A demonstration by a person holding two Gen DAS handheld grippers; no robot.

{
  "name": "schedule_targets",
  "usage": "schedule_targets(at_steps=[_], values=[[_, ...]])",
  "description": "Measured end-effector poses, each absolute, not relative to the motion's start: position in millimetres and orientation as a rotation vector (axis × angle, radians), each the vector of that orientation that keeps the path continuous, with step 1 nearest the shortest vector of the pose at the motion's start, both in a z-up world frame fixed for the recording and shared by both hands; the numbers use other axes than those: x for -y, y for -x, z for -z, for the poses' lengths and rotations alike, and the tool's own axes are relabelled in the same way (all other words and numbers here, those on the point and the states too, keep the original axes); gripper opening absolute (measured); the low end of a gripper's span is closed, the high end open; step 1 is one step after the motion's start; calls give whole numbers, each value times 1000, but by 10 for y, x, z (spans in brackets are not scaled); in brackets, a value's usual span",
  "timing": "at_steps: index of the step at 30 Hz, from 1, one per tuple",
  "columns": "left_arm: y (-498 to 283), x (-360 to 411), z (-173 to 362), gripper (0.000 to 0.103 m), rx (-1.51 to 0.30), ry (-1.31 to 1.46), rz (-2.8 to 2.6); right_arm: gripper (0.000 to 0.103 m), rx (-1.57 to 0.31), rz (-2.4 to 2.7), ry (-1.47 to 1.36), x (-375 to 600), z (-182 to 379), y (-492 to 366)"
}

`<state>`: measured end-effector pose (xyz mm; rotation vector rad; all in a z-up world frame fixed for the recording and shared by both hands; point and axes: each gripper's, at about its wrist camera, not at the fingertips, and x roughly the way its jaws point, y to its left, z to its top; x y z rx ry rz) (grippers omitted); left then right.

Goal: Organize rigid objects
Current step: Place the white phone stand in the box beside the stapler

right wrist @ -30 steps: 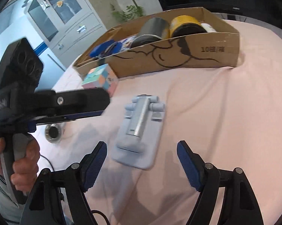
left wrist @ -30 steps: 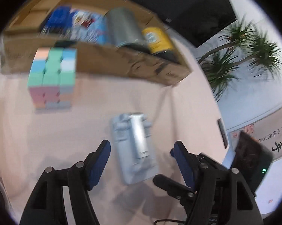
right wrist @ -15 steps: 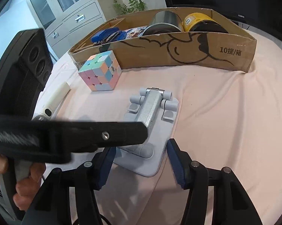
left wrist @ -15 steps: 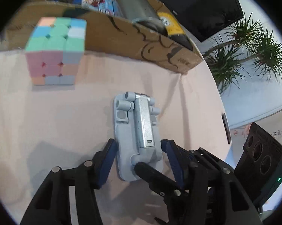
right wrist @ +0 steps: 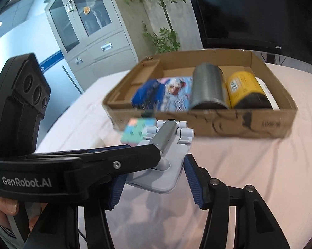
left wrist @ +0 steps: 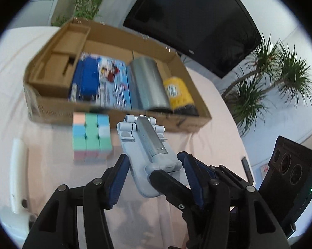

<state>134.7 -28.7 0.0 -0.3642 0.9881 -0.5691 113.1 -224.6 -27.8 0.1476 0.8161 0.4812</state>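
A grey folding phone stand (left wrist: 147, 151) hangs tilted above the pink tablecloth, just short of the cardboard box (left wrist: 114, 115). My left gripper (left wrist: 153, 176) is shut on the stand's near end, blue pads pressed on both side edges. My right gripper (right wrist: 153, 178) is shut on the same stand (right wrist: 166, 143) from the other side, and one of its black fingers crosses the left wrist view. The left gripper's body (right wrist: 73, 166) blocks the lower left of the right wrist view. A pastel puzzle cube (left wrist: 91, 137) sits on the cloth left of the stand.
The box (right wrist: 218, 124) holds a blue item (left wrist: 87, 81), a picture booklet (left wrist: 114, 87), a grey can (left wrist: 148, 87) and a yellow can (left wrist: 178, 92); its left compartment (left wrist: 58, 70) is bare. A white cylinder (left wrist: 18, 174) lies at far left. A hand (right wrist: 8, 207) grips the left handle.
Both grippers came in around the stand and shut on it. They then lifted it off the cloth, and the box's inside came into view.
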Motion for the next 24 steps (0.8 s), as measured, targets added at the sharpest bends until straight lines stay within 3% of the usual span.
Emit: schedule_targets(at_steps=[10,17,24], values=[[-2050,264,-384,53,-889,323,546,53,-714,-518,-130,2032,-187,-1840],[-2610,319,88,53,-1030,332,545,53,-857,-512,-189,1990,261,-2706],[-2483,356,106,53,-1035,291,574,53,-932,-510,-164,1868,581,-2775]])
